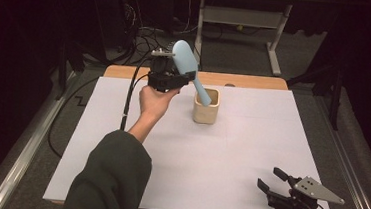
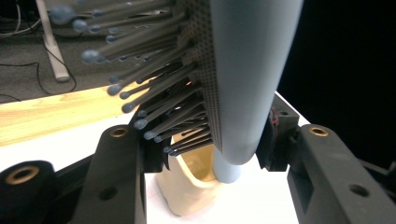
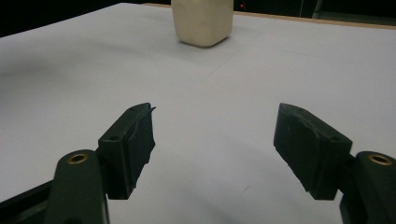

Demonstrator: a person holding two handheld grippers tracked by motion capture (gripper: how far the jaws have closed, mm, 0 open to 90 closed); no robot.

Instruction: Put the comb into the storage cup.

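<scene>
Left gripper point(image 1: 175, 78) clamps hairbrush point(image 1: 186, 64), handle tip inside cup point(image 1: 206, 106). Its own view shows bristles point(image 2: 140, 88) (no readable writing anywhere). Right gripper point(image 1: 273, 180) spread wide, well apart from cup.

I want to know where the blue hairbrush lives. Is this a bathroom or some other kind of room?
Probably not a bathroom: it looks like a lab or workshop. The hairbrush and cup are at a table covered in plain white, cables lie tangled on the dark floor, and a metal frame stands behind.
</scene>
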